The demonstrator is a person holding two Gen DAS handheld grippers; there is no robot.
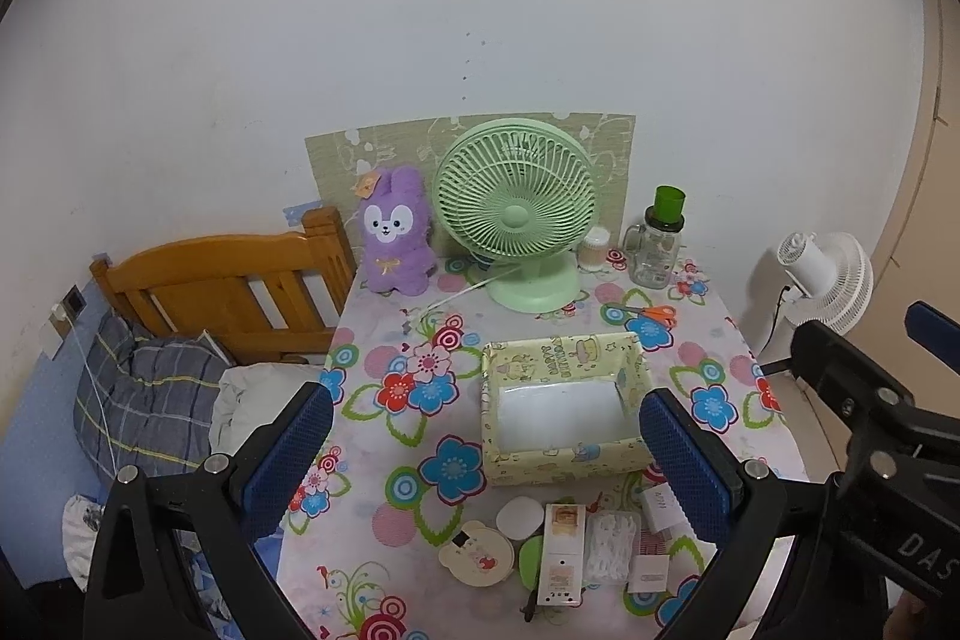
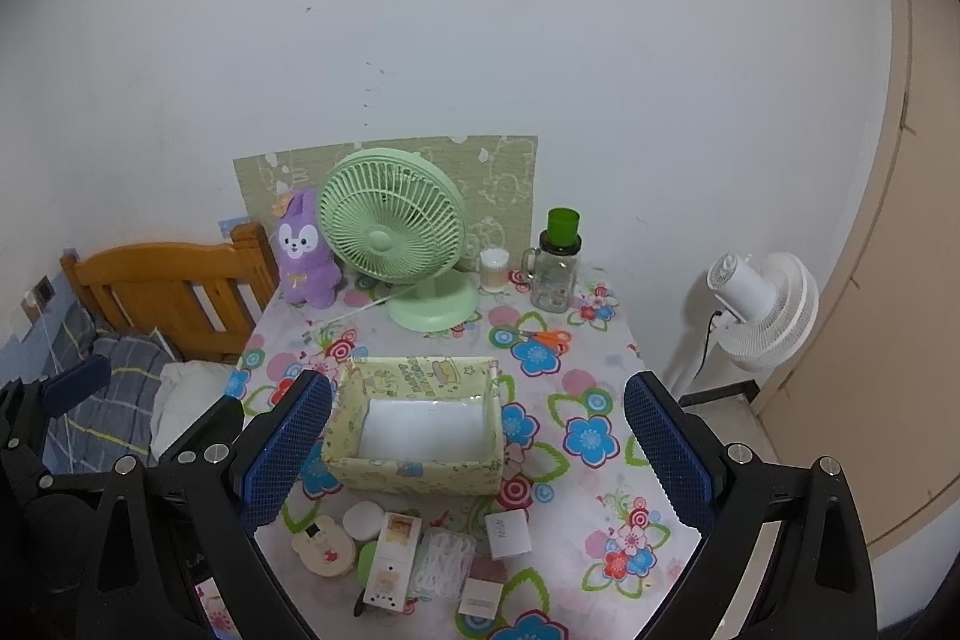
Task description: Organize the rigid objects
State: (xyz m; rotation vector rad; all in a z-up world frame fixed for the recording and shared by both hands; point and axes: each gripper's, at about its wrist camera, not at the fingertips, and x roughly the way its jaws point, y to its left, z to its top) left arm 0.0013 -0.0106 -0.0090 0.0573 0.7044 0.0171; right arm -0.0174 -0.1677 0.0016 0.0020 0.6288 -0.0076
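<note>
While both the left gripper (image 1: 486, 451) and right gripper (image 2: 477, 451) hover with jaws spread wide and empty, the small hard items (image 2: 414, 550) lie clustered just before the empty pale-yellow patterned paper box (image 2: 420, 475), so I'd drop squarely onto one piece, avoiding its neighbours.

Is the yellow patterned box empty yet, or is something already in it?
Empty: the yellow box shows only its bare white bottom in both views; the small items lie outside.
</note>
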